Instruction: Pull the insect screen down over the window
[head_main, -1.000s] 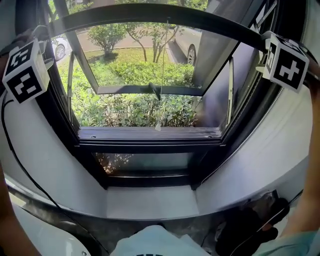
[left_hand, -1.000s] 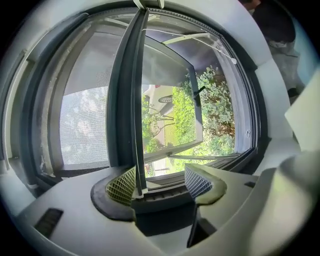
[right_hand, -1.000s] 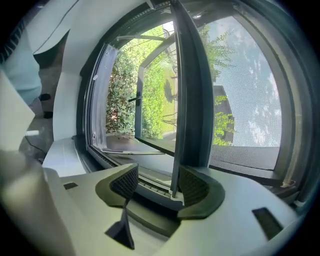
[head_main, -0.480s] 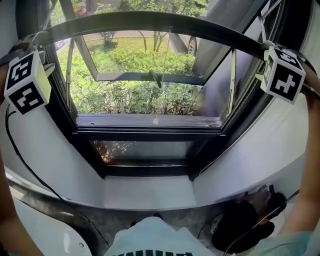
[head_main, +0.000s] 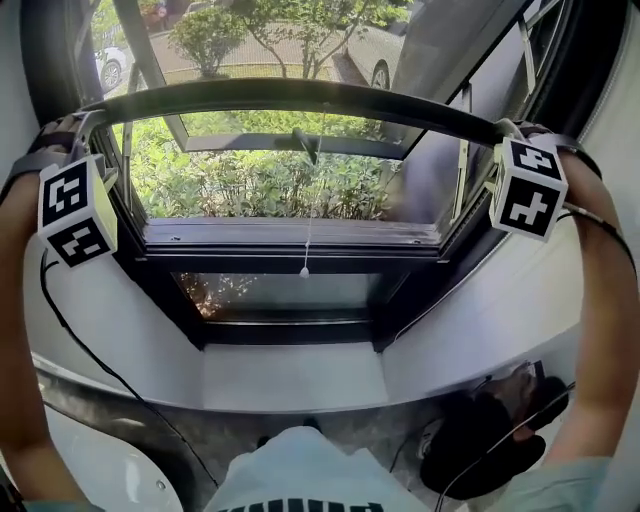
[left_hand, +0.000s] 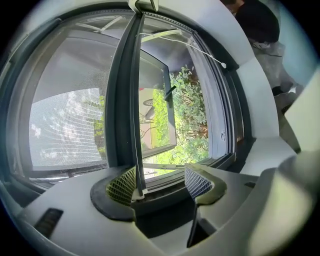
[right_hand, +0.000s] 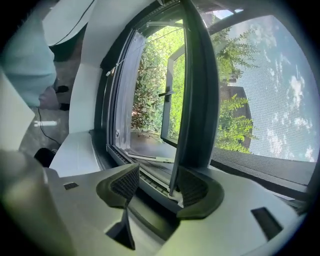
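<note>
screen bar across the window, a gripper at each end
the screen bar (head_main: 300, 95) spans the window frame (head_main: 250, 262) from side to side. the left gripper (left_hand: 160, 182) is at its left end and the right gripper (right_hand: 157, 187) at its right, the bar between each pair of open jaws, against one pad. a pull cord (head_main: 308, 220) hangs from the bar's middle, in front of the open sash (head_main: 230, 143). the sill (head_main: 295, 375) lies below.

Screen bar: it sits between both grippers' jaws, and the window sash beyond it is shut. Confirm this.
Wrong: the window sash is swung open outward, as the head view shows. The screen bar does sit between the jaws of the left gripper and right gripper.
</note>
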